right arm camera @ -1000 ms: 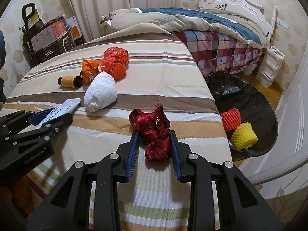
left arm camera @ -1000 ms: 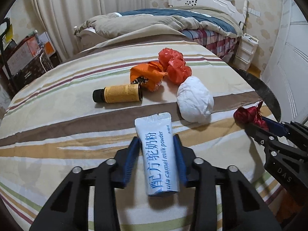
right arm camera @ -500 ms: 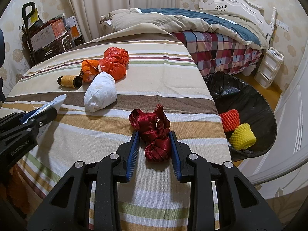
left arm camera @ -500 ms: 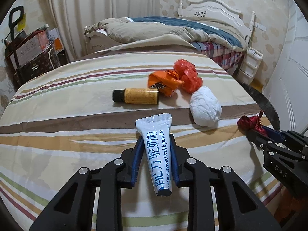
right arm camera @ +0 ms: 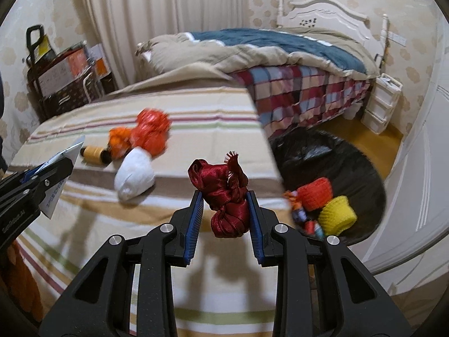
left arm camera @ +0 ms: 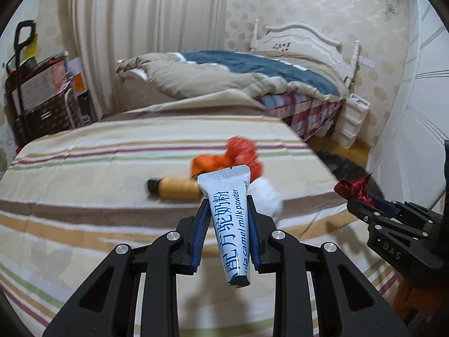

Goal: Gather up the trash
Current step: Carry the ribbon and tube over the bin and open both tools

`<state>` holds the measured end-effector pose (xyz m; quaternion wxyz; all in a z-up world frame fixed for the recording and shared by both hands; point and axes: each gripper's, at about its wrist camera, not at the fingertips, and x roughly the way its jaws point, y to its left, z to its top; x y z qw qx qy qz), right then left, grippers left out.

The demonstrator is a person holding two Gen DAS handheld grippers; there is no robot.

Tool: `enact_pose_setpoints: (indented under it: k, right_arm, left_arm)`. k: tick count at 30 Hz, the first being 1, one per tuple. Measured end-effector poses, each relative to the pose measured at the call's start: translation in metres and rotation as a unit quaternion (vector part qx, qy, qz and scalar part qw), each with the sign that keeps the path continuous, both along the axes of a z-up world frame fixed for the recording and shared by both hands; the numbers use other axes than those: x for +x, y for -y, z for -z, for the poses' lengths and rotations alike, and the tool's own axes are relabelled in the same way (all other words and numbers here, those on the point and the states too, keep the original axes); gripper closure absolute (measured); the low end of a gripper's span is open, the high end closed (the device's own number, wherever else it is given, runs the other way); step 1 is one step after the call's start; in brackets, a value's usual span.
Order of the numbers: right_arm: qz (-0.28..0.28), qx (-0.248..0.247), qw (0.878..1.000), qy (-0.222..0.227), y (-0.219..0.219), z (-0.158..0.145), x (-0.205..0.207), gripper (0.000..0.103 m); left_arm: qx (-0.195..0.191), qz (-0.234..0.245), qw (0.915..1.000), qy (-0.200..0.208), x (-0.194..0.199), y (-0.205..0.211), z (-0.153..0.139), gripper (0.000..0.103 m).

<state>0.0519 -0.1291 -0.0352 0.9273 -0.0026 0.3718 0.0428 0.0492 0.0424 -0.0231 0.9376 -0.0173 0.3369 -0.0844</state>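
The left gripper (left arm camera: 228, 233) is clamped on one milk powder sachet (left arm camera: 230, 221), its length running along the fingers, crimped end away. The right gripper (right arm camera: 224, 216) pinches one red ribbon bundle (right arm camera: 224, 196), both lifted clear of the striped bedspread (right arm camera: 196, 129). One black trash bag (right arm camera: 350, 163) beside the bed holds an orange foam net (right arm camera: 314, 193) and a yellow foam net (right arm camera: 336, 214).

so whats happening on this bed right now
A person is clearing trash off the striped bed with two handheld grippers. The left gripper grips a camel milk powder sachet; the right gripper grips a dark red ribbon. Both are lifted clear. The black trash bag sits open beside the bed.
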Motion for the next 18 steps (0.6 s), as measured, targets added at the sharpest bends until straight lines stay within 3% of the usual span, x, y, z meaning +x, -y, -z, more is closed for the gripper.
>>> enact_pose_setpoints:
  k: [8, 18]
  right_arm:
    - [0.066, 0.000, 0.998, 0.019, 0.055, -0.009, 0.016, 0.073]
    - [0.125, 0.008, 0.992, 0.009, 0.122, 0.010, 0.049, 0.073]
  left_arm:
    - [-0.008, 0.067, 0.9976, 0.016, 0.026, 0.065, -0.009, 0.076]
    - [0.001, 0.120, 0.9928, 0.003, 0.071, 0.151, 0.005, 0.076]
